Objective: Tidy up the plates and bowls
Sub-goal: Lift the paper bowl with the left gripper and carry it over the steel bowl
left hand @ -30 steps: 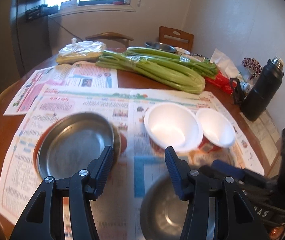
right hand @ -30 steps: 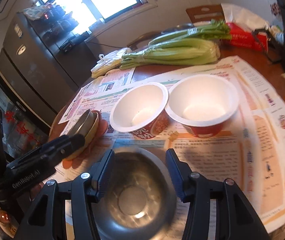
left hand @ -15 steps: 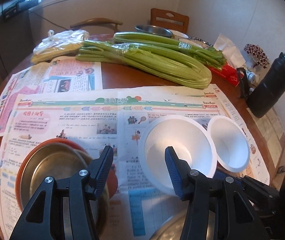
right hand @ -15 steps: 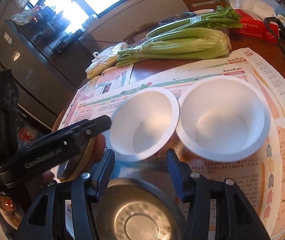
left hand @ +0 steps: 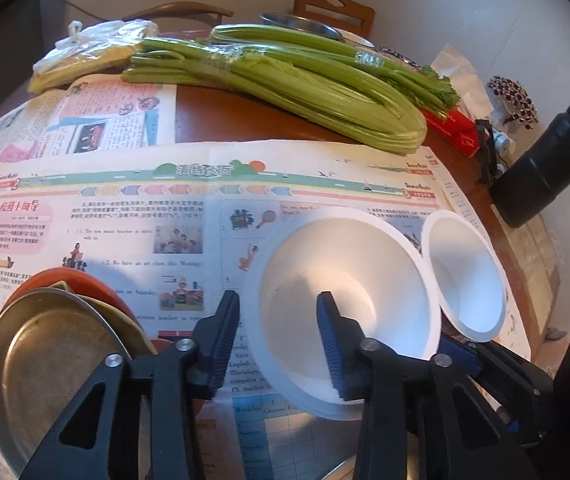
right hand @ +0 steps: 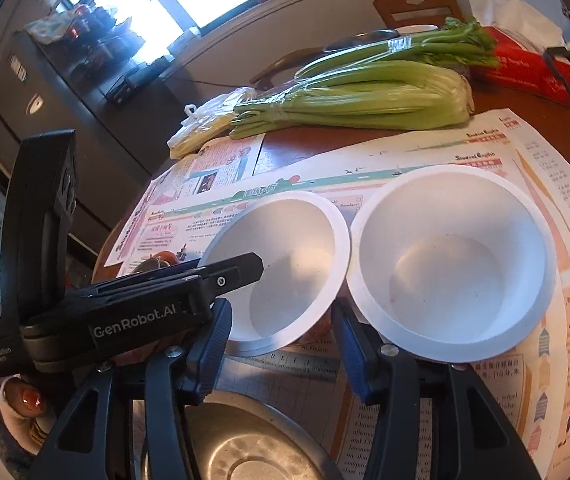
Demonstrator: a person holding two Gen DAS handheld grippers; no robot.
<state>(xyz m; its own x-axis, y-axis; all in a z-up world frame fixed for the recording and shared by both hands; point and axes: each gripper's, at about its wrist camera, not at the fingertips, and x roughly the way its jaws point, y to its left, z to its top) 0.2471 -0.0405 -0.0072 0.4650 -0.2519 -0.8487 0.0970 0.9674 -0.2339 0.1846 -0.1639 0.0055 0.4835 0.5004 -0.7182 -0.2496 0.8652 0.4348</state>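
Observation:
Two white foam bowls stand side by side on the newspaper: the left bowl (left hand: 365, 272) (right hand: 297, 248) and the right bowl (left hand: 465, 272) (right hand: 445, 264). My left gripper (left hand: 279, 340) (right hand: 245, 272) straddles the left bowl's near rim, one finger inside and one outside. Its jaws are closing and pinch the wall. My right gripper (right hand: 283, 340) (left hand: 457, 348) stands open just before the gap between the bowls, holding nothing. A steel bowl (right hand: 245, 448) lies on the table under it. At the left a steel plate (left hand: 45, 360) tops a yellowish plate and an orange one.
Two celery bundles (left hand: 285, 80) lie across the table behind the newspaper (left hand: 125, 200). A plastic bag (left hand: 93, 52) sits at the back left. A black flask (left hand: 545, 168) and a red tissue box (left hand: 457, 128) stand at the right. Chairs and another steel bowl (left hand: 297, 24) are at the far edge.
My left gripper moved forward and down from above the plates to the left white bowl, and its jaws narrowed onto the rim. My right gripper crept forward, leaving the steel bowl behind its fingers.

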